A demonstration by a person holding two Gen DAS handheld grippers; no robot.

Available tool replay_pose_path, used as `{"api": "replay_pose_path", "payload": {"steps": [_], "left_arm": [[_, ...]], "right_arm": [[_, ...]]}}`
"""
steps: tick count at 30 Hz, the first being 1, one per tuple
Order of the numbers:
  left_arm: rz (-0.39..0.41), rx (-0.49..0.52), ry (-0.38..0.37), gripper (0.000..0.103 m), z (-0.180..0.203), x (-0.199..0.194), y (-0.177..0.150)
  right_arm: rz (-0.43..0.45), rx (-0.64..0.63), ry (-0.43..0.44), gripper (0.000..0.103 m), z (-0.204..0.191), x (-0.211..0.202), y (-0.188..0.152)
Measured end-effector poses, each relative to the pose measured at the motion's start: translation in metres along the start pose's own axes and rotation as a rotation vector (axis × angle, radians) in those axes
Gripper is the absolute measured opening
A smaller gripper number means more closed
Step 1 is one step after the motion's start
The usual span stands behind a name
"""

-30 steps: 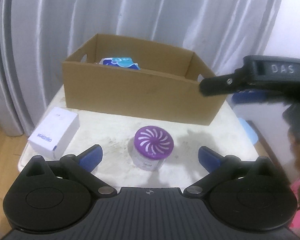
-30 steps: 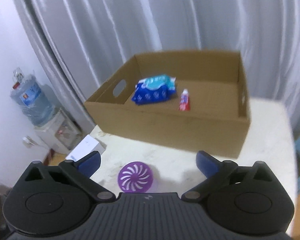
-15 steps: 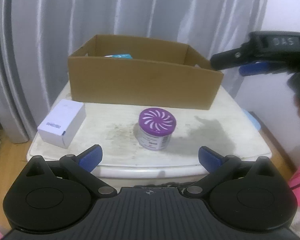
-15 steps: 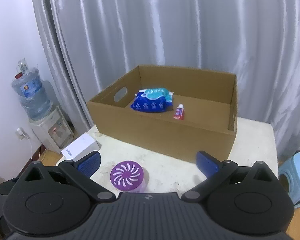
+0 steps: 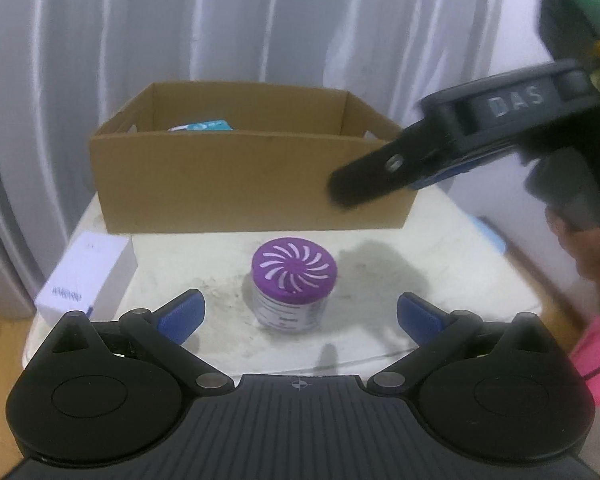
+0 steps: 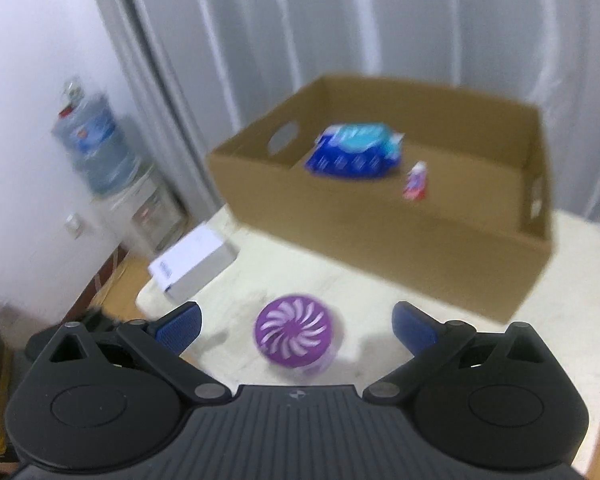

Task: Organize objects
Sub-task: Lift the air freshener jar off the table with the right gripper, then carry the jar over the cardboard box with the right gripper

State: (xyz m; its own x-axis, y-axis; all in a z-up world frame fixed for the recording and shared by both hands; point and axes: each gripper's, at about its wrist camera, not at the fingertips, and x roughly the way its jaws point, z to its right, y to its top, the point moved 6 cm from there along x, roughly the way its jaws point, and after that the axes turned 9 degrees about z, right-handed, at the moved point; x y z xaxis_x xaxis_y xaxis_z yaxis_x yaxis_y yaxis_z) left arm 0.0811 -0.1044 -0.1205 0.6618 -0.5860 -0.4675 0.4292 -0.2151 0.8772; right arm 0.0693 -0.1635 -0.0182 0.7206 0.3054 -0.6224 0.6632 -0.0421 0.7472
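Right gripper dropped closer over purple-lidded air freshener jar than before, fingers spread, empty; left gripper likewise apart, level behind jar.

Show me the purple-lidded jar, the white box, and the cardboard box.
purple-lidded jar (image 5: 294, 270): left wrist view, centre of its swirl lid.
white box (image 5: 90, 270): left wrist view, its top face.
cardboard box (image 5: 236, 184): left wrist view, its near wall.

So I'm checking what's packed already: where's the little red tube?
The red tube lies inside the cardboard box, just right of the blue packet, in the right wrist view.
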Motion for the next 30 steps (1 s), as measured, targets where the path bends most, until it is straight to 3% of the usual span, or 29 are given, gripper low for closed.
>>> {"api": "replay_pose_path", "payload": {"steps": [8,16,24,30], "left_arm": [[-0.073,0.107,0.044,0.103,-0.002,0.029,-0.008],[-0.101,0.157,0.034,0.1,-0.002,0.052,-0.013],[-0.137,0.145,0.006,0.083,-0.006,0.07,-0.015],[-0.144,0.141,-0.01,0.078,-0.007,0.075,-0.017]], "right_arm": [[-0.107,0.007,0.029,0.103,-0.003,0.046,-0.009],[-0.171,0.003,0.028,0.102,-0.001,0.072,-0.014],[-0.212,-0.045,0.024,0.097,-0.002,0.085,-0.017],[-0.247,-0.056,0.039,0.088,-0.003,0.093,-0.022]]}}
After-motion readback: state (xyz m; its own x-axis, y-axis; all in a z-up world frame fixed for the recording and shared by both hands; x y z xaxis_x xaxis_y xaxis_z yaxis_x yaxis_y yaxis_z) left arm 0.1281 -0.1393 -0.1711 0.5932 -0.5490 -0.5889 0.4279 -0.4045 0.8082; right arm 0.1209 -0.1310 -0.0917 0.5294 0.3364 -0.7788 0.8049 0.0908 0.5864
